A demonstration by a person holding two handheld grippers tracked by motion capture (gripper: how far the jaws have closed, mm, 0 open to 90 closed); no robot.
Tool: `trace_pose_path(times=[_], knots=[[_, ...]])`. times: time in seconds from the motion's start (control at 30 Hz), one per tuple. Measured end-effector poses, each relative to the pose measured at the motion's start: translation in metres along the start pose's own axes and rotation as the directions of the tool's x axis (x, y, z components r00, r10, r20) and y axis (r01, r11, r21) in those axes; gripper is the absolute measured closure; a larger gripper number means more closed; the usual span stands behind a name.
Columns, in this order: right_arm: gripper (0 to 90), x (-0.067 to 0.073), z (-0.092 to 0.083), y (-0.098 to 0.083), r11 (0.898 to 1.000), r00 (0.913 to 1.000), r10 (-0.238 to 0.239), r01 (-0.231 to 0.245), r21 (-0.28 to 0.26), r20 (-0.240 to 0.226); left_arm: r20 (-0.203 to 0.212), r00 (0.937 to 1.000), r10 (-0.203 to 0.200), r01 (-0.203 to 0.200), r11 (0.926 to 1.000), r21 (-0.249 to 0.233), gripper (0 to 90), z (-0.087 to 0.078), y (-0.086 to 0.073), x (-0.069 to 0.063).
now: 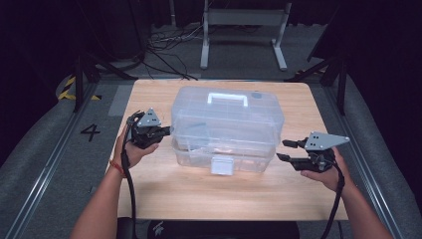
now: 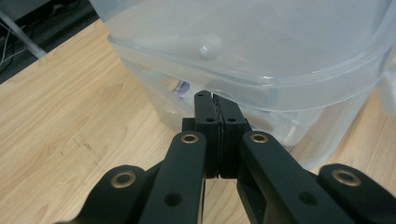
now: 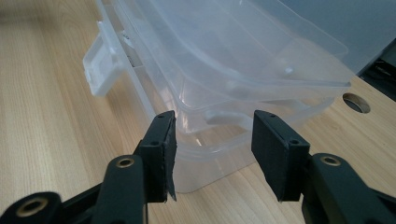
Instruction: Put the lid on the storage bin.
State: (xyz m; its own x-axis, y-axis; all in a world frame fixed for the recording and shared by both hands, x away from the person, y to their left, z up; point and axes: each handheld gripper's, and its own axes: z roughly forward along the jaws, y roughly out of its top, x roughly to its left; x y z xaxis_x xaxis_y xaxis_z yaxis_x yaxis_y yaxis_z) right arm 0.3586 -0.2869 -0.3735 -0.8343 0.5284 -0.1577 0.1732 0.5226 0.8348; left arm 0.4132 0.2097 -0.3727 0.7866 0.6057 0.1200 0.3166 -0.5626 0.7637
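A clear plastic storage box (image 1: 226, 124) with a white handle (image 1: 227, 98) on its lid stands in the middle of the wooden table (image 1: 224, 194). A white latch (image 1: 222, 165) hangs at its front. My left gripper (image 1: 168, 131) is at the box's left side. Its jaws are shut with nothing between them, and the tips (image 2: 213, 100) sit just under the lid's rim against the box wall (image 2: 261, 46). My right gripper (image 1: 282, 149) is open beside the box's right end. The box's lower corner (image 3: 210, 154) lies between and beyond its pads (image 3: 275, 144), apart from them. The latch (image 3: 100, 63) shows at the left of that view.
Inside the box lie faint small items that are hard to tell. A round hole (image 3: 356, 102) is cut in the tabletop near the box's far end. Beyond the table stand a white metal frame (image 1: 244, 20) and loose cables (image 1: 169, 40) on the floor.
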Motion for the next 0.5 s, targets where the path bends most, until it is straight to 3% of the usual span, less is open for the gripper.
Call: trace_pose_path(times=[0.1, 0.2, 0.5], knots=[[49.9, 0.000, 0.000, -0.001, 1.000, 1.0000, 0.002, -0.002, 0.004, 0.004, -0.007, 1.0000, -0.004, 0.004, 0.9998, 0.021, 89.6, 0.000, -0.006, -0.001], [49.8, 0.000, -0.001, -0.002, 1.000, 0.9999, -0.001, 0.001, 0.010, 0.010, 0.008, 0.9995, -0.030, 0.030, 0.9994, -0.014, 89.6, -0.005, -0.012, 0.000], [48.1, -0.002, -0.006, -0.011, 0.999, 0.9995, -0.007, 0.006, 0.038, 0.032, -0.021, 0.9998, -0.005, 0.005, 0.9998, 0.022, 86.5, -0.012, -0.022, -0.008]])
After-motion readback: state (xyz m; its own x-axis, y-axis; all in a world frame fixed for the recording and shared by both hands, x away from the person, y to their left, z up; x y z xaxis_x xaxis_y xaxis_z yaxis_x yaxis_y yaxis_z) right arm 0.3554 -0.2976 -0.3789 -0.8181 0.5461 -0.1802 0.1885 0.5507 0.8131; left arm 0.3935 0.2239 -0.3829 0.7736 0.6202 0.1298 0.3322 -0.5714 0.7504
